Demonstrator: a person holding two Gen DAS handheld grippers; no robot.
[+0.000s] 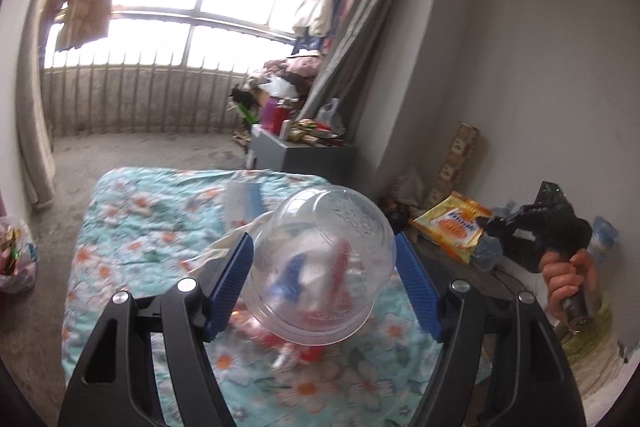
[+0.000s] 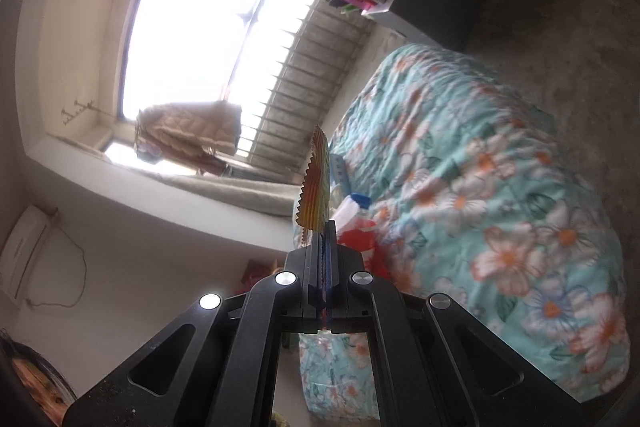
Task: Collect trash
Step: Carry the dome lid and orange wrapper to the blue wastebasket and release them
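In the left wrist view my left gripper (image 1: 324, 247) is shut on a clear plastic cup (image 1: 320, 263), held on its side above the floral-covered table (image 1: 132, 247). Red and white wrappers (image 1: 304, 347) lie blurred beneath the cup. My right gripper (image 1: 492, 223) shows at the right of that view, shut on a yellow snack wrapper (image 1: 452, 223). In the right wrist view my right gripper (image 2: 325, 227) is shut on the same wrapper (image 2: 316, 183), seen edge-on with a zigzag rim. Red and white trash (image 2: 356, 223) lies on the floral cloth (image 2: 500, 207).
A white and blue packet (image 1: 242, 199) lies further back on the table. A full plastic bag (image 1: 16, 251) stands on the floor at left. A grey cabinet (image 1: 304, 155) piled with clutter stands by the window. A carton (image 1: 460, 159) leans on the right wall.
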